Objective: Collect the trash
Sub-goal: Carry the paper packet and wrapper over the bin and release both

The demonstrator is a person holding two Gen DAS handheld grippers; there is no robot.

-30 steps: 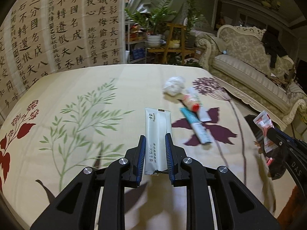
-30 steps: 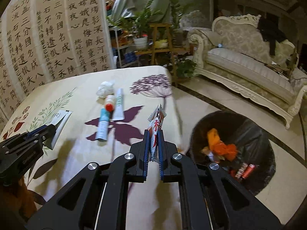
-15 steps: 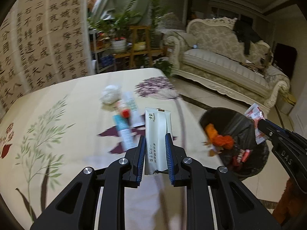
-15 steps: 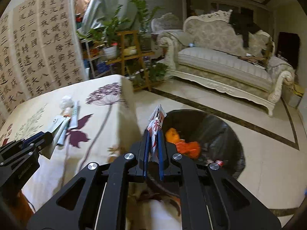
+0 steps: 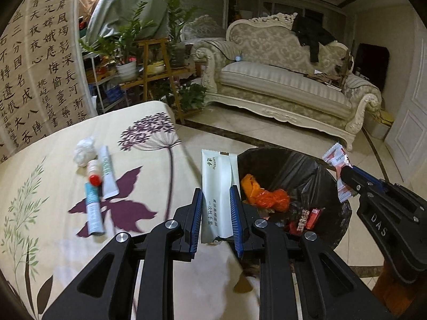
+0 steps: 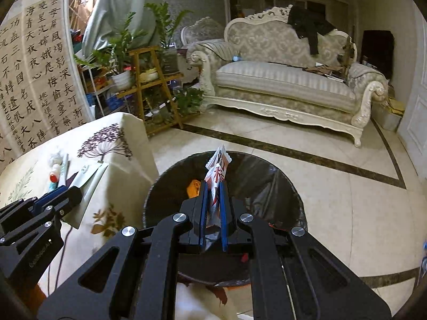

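Note:
My left gripper (image 5: 215, 196) is shut on a pale green flat packet (image 5: 217, 184) with printed characters, held at the table's right edge beside the bin. My right gripper (image 6: 214, 189) is shut on a red and white snack wrapper (image 6: 216, 172), held over the black-lined trash bin (image 6: 267, 184). In the left wrist view the wrapper (image 5: 336, 160) and the right gripper (image 5: 349, 174) hang over the bin's (image 5: 299, 170) far rim. Orange and red wrappers (image 5: 269, 197) lie inside the bin. In the right wrist view the left gripper (image 6: 68, 194) and its packet (image 6: 89, 172) show at the left.
On the floral tablecloth (image 5: 53, 213) lie a crumpled white tissue (image 5: 84, 150), a small bottle with a red cap (image 5: 94, 172), a white tube (image 5: 108, 172) and a blue tube (image 5: 93, 210). A cream sofa (image 5: 288, 80) and a plant shelf (image 5: 149, 72) stand beyond the tiled floor.
Both grippers swung right from over the table toward the bin, each keeping its item. The right gripper now sits over the bin; the left has reached the table's edge.

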